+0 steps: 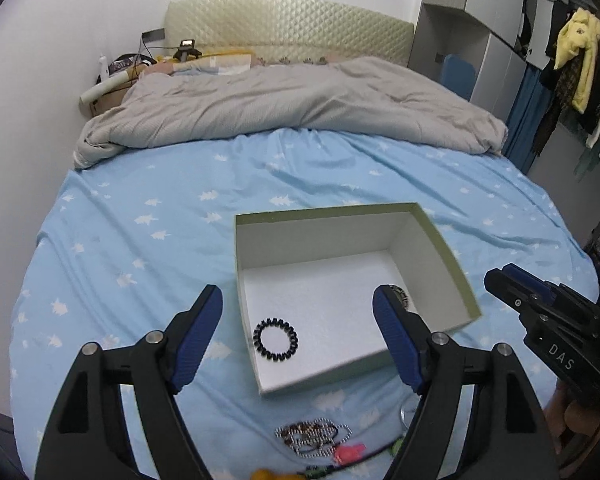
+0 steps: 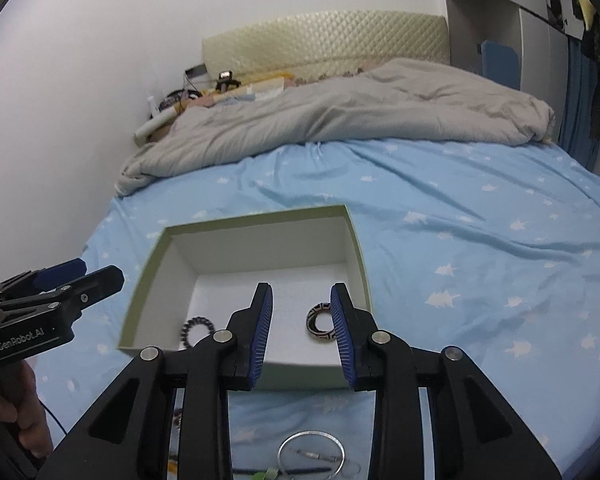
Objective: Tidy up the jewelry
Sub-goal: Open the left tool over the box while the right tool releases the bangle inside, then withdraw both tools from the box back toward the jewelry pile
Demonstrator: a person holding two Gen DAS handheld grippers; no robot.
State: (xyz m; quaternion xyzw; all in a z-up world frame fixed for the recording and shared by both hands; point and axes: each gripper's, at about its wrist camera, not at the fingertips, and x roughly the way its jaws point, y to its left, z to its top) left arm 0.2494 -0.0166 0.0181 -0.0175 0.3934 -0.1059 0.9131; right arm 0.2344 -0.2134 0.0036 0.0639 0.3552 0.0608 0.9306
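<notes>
An open white box with a green rim (image 1: pixel 256 364) (image 2: pixel 356 240) lies on the blue bed sheet. On its floor are a black spiral hair tie (image 1: pixel 275 339) (image 2: pixel 196 329) and a black-and-white patterned ring (image 2: pixel 320 322), which is mostly hidden behind a finger in the left wrist view (image 1: pixel 401 295). My left gripper (image 1: pixel 298 292) hangs open over the box's near left part with nothing between its fingers. My right gripper (image 2: pixel 301 289) (image 1: pixel 500 274) is open with a narrower gap over the near right part, and the ring lies below, beside its right finger. The left gripper (image 2: pixel 100 272) also shows at the left edge of the right wrist view.
Loose jewelry lies on the sheet in front of the box: a silver beaded chain (image 1: pixel 312 434), a pink piece (image 1: pixel 350 452), a silver bangle (image 2: pixel 311 454). A grey duvet (image 1: pixel 292 100) is bunched across the far bed. Clothes (image 1: pixel 580 64) hang at the right. A hand (image 2: pixel 24 412) holds the left gripper.
</notes>
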